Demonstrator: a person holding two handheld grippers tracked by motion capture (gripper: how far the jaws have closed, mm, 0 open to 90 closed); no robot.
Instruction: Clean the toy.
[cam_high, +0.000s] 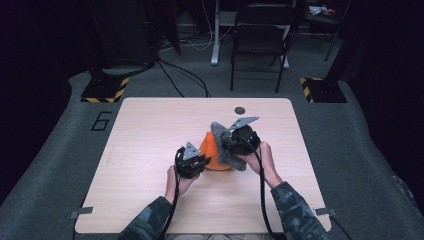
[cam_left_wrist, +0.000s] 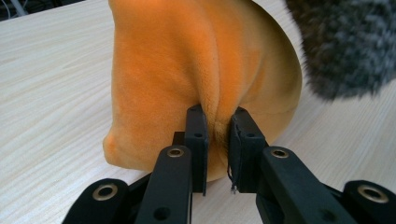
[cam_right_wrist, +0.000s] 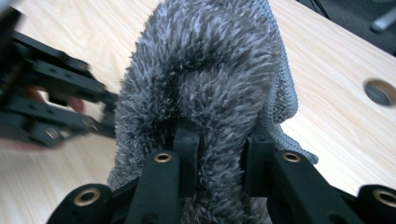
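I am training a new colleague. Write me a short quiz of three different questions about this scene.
1. True or false: the left claw pinches a fold of the orange plush piece.
2. What does the right claw hold?
A. a grey shaggy cloth
B. a cup
C. nothing
3. Fill in: both things are over a light ____ table.

Key:
1. true
2. A, the grey shaggy cloth
3. wooden; table

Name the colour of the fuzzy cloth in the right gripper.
Grey cloth, flecked lighter; clearest in the right gripper view.
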